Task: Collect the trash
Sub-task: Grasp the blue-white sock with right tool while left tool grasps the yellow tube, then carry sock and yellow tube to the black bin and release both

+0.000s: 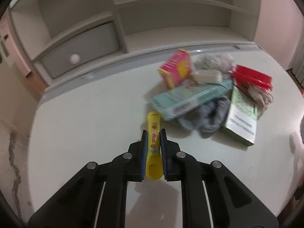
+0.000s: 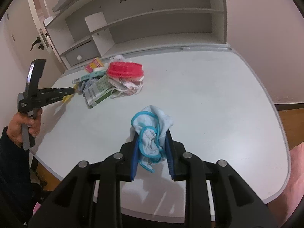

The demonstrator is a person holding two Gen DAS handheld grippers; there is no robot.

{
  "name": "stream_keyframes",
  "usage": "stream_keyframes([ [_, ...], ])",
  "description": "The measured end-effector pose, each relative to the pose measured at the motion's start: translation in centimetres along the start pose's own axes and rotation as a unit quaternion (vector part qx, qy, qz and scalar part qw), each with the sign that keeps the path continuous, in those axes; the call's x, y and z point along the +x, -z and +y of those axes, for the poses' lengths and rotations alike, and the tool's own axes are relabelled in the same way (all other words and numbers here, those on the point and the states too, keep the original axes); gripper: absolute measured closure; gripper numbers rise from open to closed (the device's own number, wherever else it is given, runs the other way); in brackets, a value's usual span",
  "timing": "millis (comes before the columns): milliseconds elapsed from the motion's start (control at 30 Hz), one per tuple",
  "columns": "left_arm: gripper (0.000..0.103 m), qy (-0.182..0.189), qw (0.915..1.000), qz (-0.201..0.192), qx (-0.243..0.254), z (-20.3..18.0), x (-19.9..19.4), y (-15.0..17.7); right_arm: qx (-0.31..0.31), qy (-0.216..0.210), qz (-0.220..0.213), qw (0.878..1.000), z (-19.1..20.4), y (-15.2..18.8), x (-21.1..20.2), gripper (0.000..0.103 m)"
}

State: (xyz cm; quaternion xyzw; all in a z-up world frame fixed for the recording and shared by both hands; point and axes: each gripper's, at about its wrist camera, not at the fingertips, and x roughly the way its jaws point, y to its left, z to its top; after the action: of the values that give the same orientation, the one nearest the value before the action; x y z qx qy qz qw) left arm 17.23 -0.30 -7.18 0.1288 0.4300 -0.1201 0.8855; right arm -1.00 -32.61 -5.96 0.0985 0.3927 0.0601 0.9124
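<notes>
Fingers of the left gripper [image 1: 153, 133] are clamped on a yellow tube [image 1: 153, 142], pads pressing both its sides, low over the pale desk [image 1: 85, 123] just short of the trash pile. Behind it sit a pink box [image 1: 175, 68], a teal carton [image 1: 191, 98], a green-and-white box [image 1: 242, 117], a red lid [image 1: 251, 77] and a grey cloth [image 1: 205, 117], all heaped touching one another. Over on the right gripper [image 2: 152, 133], fingers grip a bunched light-blue cloth [image 2: 150, 129] with turquoise trim, well apart from the pile near the desk's front.
</notes>
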Motion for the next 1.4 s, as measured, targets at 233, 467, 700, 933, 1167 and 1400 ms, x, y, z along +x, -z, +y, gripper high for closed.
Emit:
stream_keyframes([
  [233, 0.091, 0.01, 0.9972, -0.053, -0.05, 1.2, -5.5, -1.4, 0.032, 0.034, -0.024, 0.999, -3.2, 0.1, -2.4, 0.078],
  [467, 0.091, 0.13, 0.9863, -0.099, 0.025, -10.4, -9.9, -1.6, 0.133, 0.146, -0.064, 0.978, -12.5, 4.0, -8.2, 0.078],
  [700, 0.091, 0.248, 0.9467, -0.126, 0.163, -26.5, -13.2, 0.4, 0.26, 0.253, -0.072, 0.929, -22.4, 12.6, -14.2, 0.078],
  [933, 0.091, 0.352, 0.8929, -0.087, 0.267, -43.2, -13.1, 3.6, 0.385, 0.303, -0.022, 0.871, -29.6, 22.8, -17.2, 0.078],
  [1167, 0.091, 0.405, 0.8509, -0.009, 0.335, -57.1, -10.1, 9.4, 0.433, 0.312, 0.052, 0.844, -33.6, 29.1, -16.6, 0.078],
  [1400, 0.091, 0.404, 0.8447, 0.048, 0.348, -62.3, -6.9, 12.4, 0.469, 0.301, 0.073, 0.827, -35.4, 32.6, -16.1, 0.078],
])
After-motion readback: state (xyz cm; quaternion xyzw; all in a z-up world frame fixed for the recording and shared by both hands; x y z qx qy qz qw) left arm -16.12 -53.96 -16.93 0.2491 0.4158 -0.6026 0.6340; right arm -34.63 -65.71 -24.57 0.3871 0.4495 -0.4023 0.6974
